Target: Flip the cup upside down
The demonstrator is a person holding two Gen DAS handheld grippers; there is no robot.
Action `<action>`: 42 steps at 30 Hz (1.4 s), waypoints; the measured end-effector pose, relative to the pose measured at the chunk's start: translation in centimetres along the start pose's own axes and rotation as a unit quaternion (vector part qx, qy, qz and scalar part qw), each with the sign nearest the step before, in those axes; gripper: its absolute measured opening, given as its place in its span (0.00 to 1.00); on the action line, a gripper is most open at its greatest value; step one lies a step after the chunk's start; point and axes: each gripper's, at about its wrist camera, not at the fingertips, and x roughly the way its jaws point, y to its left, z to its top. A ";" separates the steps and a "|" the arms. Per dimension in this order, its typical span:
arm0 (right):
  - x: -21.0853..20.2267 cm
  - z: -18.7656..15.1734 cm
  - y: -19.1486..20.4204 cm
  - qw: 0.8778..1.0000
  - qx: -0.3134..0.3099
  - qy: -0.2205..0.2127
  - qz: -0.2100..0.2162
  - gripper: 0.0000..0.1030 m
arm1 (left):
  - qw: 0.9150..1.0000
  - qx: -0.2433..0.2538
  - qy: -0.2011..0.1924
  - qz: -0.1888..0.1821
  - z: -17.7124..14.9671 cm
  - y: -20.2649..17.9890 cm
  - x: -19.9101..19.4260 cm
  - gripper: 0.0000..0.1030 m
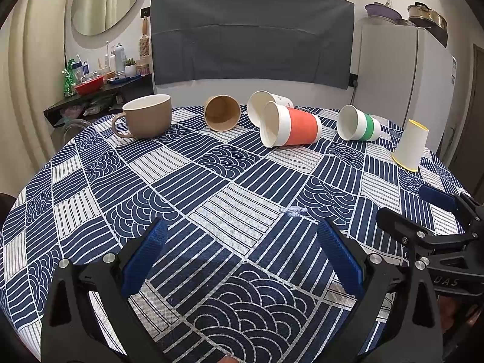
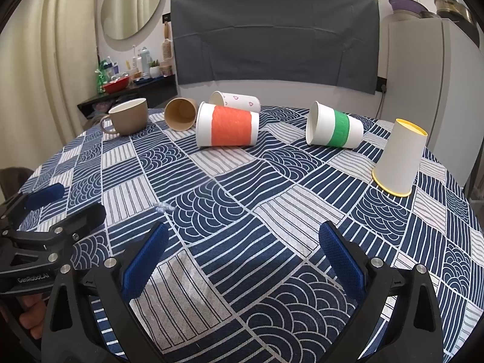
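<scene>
Several cups lie on the patterned tablecloth. A brown paper cup (image 1: 222, 112) (image 2: 180, 117), a heart-print white cup (image 1: 267, 104) (image 2: 239, 100), an orange-banded cup (image 1: 290, 125) (image 2: 228, 125) and a green-banded cup (image 1: 358, 123) (image 2: 334, 128) lie on their sides. A white cup with yellow rim (image 1: 410, 145) (image 2: 399, 157) stands upside down at the right. A tan mug (image 1: 148, 116) (image 2: 128, 117) stands upright at the left. My left gripper (image 1: 242, 260) (image 2: 57, 208) and my right gripper (image 2: 243, 261) (image 1: 423, 208) are open, empty, low over the near table.
A round table with blue-white cloth (image 1: 230, 181) (image 2: 257, 187). A small clear scrap (image 1: 292, 210) (image 2: 163, 207) lies on the cloth. A cluttered shelf (image 1: 99, 84) stands back left, a white fridge (image 1: 402, 75) back right, a grey cloth (image 1: 251, 33) on the wall.
</scene>
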 end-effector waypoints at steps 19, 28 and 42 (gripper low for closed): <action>0.0 -0.2 0.2 1.000 0.001 0.001 0.002 0.93 | 1.000 0.001 0.001 0.000 0.0 -0.1 0.0 0.94; 0.0 -0.2 0.2 1.000 0.002 0.001 0.002 0.93 | 1.000 -0.001 0.005 -0.001 0.0 -0.1 0.1 0.94; -0.1 -0.2 0.3 1.000 0.004 0.004 0.008 0.93 | 0.999 -0.014 0.035 -0.017 0.4 0.7 1.3 0.94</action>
